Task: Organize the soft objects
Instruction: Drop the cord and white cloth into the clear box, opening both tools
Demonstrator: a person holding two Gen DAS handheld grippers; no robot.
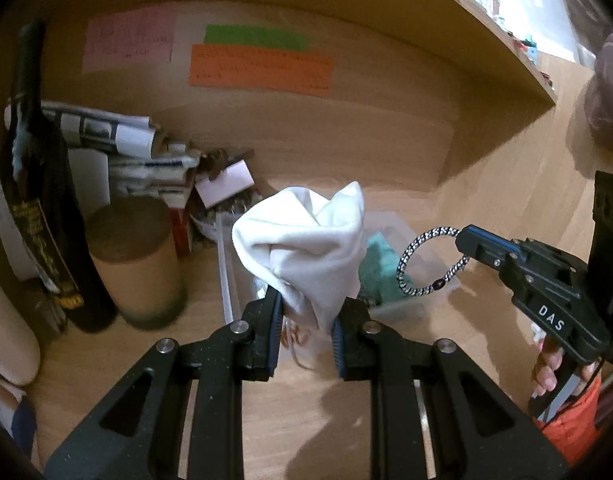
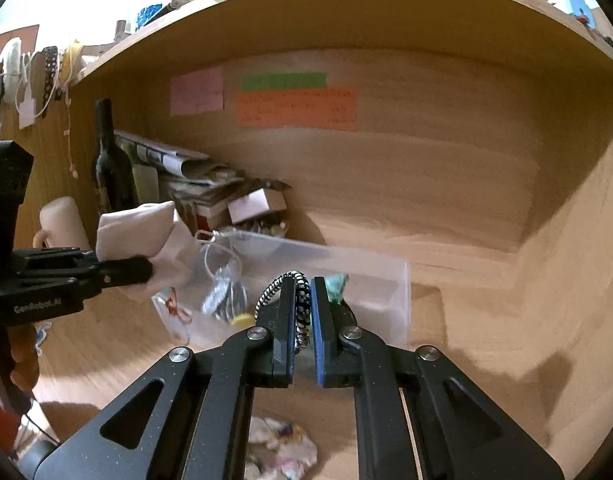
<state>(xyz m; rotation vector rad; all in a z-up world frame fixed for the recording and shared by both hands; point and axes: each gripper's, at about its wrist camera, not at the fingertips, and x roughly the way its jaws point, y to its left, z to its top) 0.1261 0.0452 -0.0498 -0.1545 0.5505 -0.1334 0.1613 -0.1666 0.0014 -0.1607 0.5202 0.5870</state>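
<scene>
The white cloth (image 1: 302, 248) is pinched by one bottom corner in the left gripper (image 1: 306, 320) above the clear bin (image 2: 370, 280), so it could slip, while the right gripper (image 2: 303, 312), clamped on the braided loop (image 2: 302, 300), might snag it.

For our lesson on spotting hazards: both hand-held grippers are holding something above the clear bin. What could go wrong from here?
1. The left hand-held gripper pinches only a corner of the white cloth, so it may slip out and miss the bin.
2. The cord loop hangs from the right hand-held gripper and could snag on the bin's wall.
3. The bottle stands close by; a wide swing might topple it.
</scene>
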